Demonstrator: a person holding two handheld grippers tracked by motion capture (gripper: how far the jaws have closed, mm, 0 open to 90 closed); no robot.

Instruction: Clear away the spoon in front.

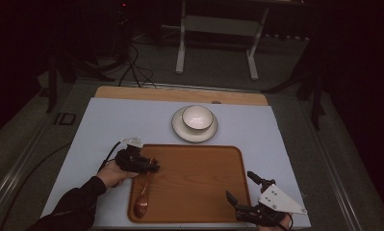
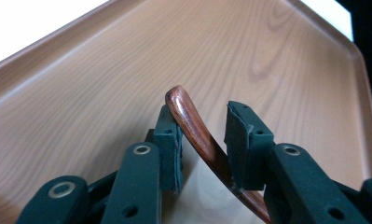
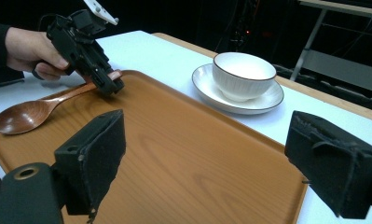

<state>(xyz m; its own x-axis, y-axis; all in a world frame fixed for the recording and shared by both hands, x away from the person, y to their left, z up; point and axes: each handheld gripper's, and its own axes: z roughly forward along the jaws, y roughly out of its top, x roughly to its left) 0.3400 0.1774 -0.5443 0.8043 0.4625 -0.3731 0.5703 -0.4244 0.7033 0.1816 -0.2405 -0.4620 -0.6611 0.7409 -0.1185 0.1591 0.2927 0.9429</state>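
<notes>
A brown wooden spoon (image 1: 141, 199) lies along the left side of the wooden tray (image 1: 199, 180), its bowl near the tray's near-left corner. My left gripper (image 1: 153, 167) sits over the far end of the handle. In the left gripper view the spoon's handle (image 2: 193, 126) runs slantwise between the two pads, which stand wider apart than the handle; the left gripper (image 2: 204, 121) is open. My right gripper (image 1: 238, 184) hovers open over the tray's near-right corner with nothing between its jaws. The right gripper (image 3: 207, 154) view shows the spoon (image 3: 30, 112) and left gripper (image 3: 111, 86) across the tray (image 3: 174, 140).
A white bowl (image 1: 197, 117) stands on a white saucer (image 1: 180, 130) just beyond the tray's far edge, on the pale blue table top (image 1: 108, 125). The right gripper view has the bowl (image 3: 243, 74) and saucer (image 3: 263, 103) at the upper right. A metal stand (image 1: 216, 29) is beyond the table.
</notes>
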